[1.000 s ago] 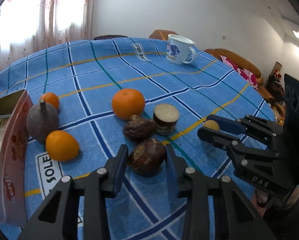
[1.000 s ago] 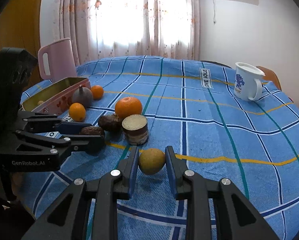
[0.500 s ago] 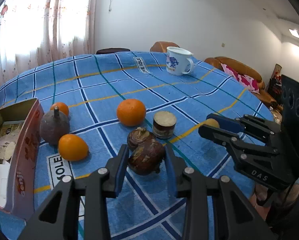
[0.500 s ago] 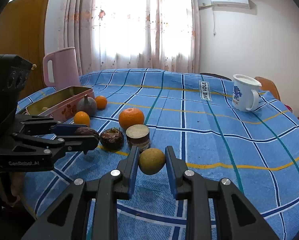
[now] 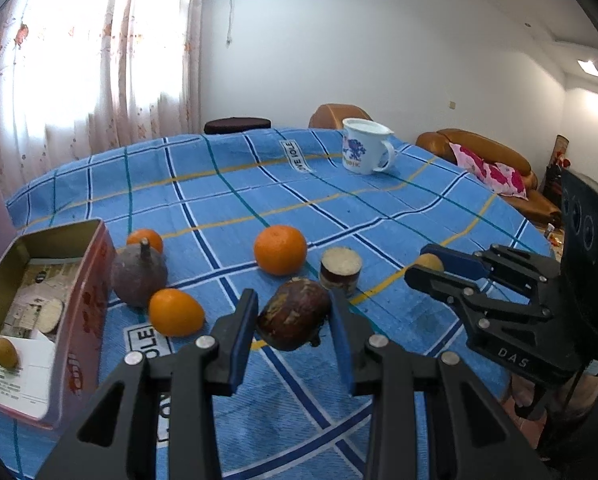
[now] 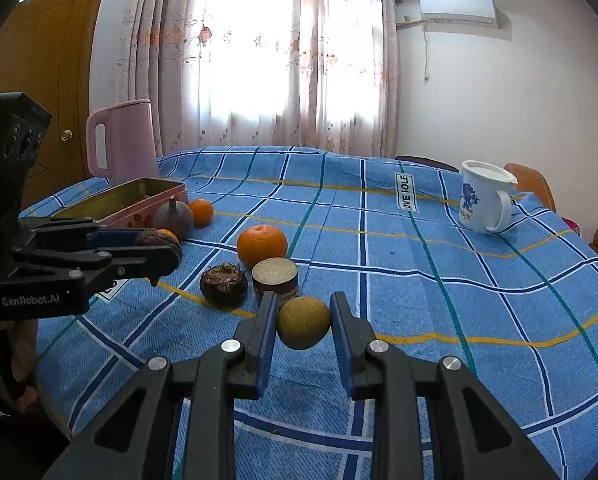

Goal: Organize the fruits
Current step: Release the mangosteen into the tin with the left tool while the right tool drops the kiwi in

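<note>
My left gripper (image 5: 293,320) is shut on a dark brown wrinkled fruit (image 5: 293,314) and holds it above the blue checked cloth. My right gripper (image 6: 303,326) is shut on a yellow-brown round fruit (image 6: 303,322), also lifted off the cloth. On the cloth lie a large orange (image 5: 280,250), two smaller oranges (image 5: 176,312) (image 5: 145,240), a grey-purple stemmed fruit (image 5: 139,276), a second dark brown fruit (image 6: 223,284) and a cut brown cylinder (image 5: 341,270). An open pink tin (image 5: 31,320) at the left holds one small yellow fruit (image 5: 5,353).
A white mug with a blue print (image 5: 363,152) stands at the far side of the table. A pink kettle (image 6: 123,144) stands behind the tin. The table edge drops off at the right, with a sofa (image 5: 487,164) beyond it.
Both grippers have risen, each lifting its fruit off the cloth. The second dark fruit stayed on the cloth. The tin has come fully into the left wrist view.
</note>
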Available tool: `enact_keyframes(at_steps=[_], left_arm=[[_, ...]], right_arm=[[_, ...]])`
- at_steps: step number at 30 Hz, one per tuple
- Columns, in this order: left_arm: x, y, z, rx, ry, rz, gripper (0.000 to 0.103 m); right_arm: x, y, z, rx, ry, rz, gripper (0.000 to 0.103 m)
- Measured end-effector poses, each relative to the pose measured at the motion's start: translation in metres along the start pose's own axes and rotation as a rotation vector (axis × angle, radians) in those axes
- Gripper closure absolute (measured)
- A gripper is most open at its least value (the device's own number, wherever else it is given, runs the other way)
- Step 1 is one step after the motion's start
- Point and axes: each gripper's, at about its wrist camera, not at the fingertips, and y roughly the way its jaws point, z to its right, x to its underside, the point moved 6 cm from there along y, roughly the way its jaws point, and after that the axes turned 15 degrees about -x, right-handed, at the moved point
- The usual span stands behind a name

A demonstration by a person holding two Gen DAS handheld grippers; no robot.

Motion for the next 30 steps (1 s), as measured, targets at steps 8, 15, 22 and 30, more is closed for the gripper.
enact_keyframes(at_steps=[8,15,22,30], left_arm=[[-0.005,-0.009,-0.003,-0.030,0.002,0.042,0.066],[-0.011,-0.017,-0.014,-0.051,-0.016,0.068,0.066],[-0.016,-0.024,-0.034,-0.091,-0.048,0.086,0.066],[-0.017,-0.027,-0.059,-0.138,-0.088,0.089,0.066]], right_arm=[[-0.005,-0.001,-0.004,0.005,-0.011,0.003,0.075],[-0.014,0.003,-0.014,-0.013,-0.028,0.008,0.075],[-0.031,0.012,-0.029,-0.045,-0.064,0.016,0.075],[-0.049,0.025,-0.051,-0.086,-0.110,0.020,0.075]])
